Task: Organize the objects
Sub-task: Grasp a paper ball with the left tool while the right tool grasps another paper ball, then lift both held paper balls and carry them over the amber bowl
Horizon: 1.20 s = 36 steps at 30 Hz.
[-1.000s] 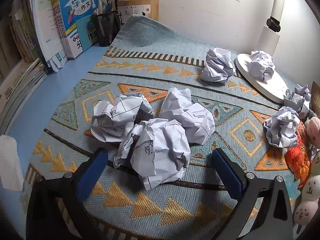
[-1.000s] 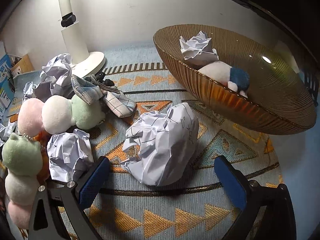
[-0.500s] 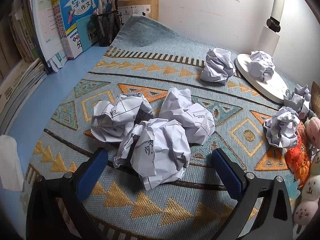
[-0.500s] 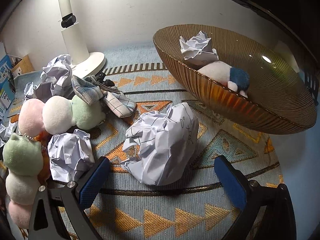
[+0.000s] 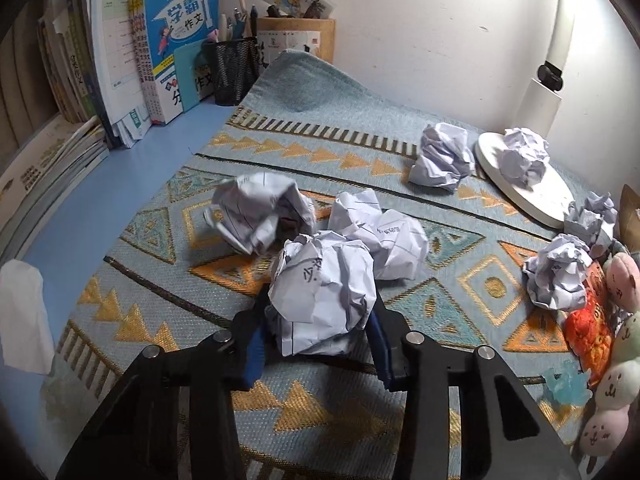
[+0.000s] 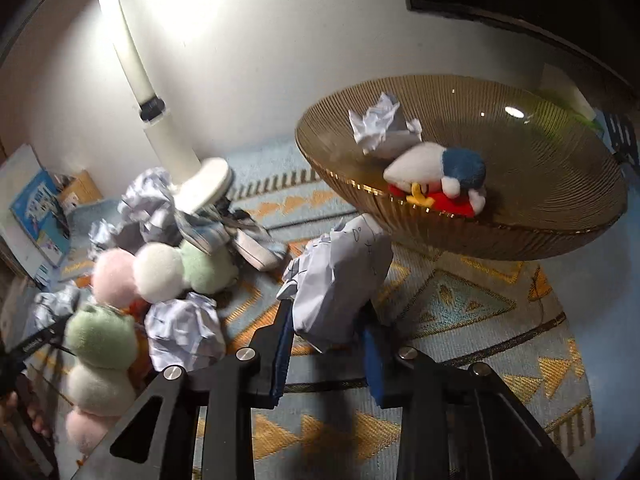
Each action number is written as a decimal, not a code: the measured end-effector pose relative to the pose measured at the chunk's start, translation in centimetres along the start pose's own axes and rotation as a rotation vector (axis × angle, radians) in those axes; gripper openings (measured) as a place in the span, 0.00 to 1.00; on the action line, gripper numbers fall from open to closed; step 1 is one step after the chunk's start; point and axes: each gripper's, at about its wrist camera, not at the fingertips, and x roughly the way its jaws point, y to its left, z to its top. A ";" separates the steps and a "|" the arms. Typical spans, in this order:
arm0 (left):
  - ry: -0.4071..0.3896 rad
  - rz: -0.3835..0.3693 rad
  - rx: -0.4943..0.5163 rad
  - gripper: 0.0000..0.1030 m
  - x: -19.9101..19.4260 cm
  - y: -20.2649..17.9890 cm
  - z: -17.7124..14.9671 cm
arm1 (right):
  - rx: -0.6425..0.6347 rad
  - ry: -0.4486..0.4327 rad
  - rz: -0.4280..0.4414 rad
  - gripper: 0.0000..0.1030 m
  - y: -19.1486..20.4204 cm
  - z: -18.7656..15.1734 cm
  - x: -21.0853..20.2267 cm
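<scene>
Both grippers clamp crumpled paper on a patterned mat (image 5: 360,128) as a desk tidy-up gets under way. From the left: books (image 5: 176,40) and a mesh pen cup (image 5: 234,68) stand at the mat's far left corner. The left gripper (image 5: 318,340) has its blue pads pressed against a paper ball (image 5: 324,288) near the mat's front edge, the ball touching a second one (image 5: 380,232) behind it and just beside a third (image 5: 260,212). Further right, a ball (image 5: 442,156) lies just beside the lamp base (image 5: 540,196), another (image 5: 524,156) sits on that base, and two more (image 5: 558,274) (image 5: 592,216) lie between it and a row of plush toys (image 5: 616,364) at the mat's right edge. That makes seven balls in the left view. In the right view, the right gripper (image 6: 326,344) pinches a larger paper wad (image 6: 340,280), seemingly lifted off the mat, just in front of an amber bowl (image 6: 540,232) at the mat's right. The bowl holds one paper ball (image 6: 380,124) and one plush (image 6: 440,176). The job looks barely begun: two items are in the bowl, two balls are gripped, and, by this count, at least six balls and several plush toys remain loose. The exact plush count cannot be told.
</scene>
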 end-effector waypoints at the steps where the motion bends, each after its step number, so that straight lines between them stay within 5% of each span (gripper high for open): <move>1: -0.031 -0.007 0.016 0.37 -0.6 -0.4 -0.1 | -0.009 -0.066 0.029 0.24 0.4 0.2 -1.3; 4: -0.179 -0.016 0.072 0.37 -3.2 -1.4 -0.2 | -0.097 -0.296 0.004 0.25 2.3 -0.4 -5.3; 8: -0.311 -0.010 0.157 0.37 -5.4 -2.9 -0.8 | -0.097 -0.401 0.024 0.25 2.2 -0.6 -7.6; 24: -0.442 -0.032 0.265 0.37 -8.3 -6.4 -2.1 | 0.050 -0.476 0.055 0.25 -0.3 -0.8 -9.5; 31: -0.474 -0.238 0.201 0.37 -13.9 -9.8 -0.1 | 0.104 -0.488 0.008 0.26 -1.8 -0.6 -9.6; 36: -0.583 -0.272 0.234 0.37 -18.2 -15.5 1.2 | 0.155 -0.503 -0.017 0.26 -3.5 -0.6 -9.8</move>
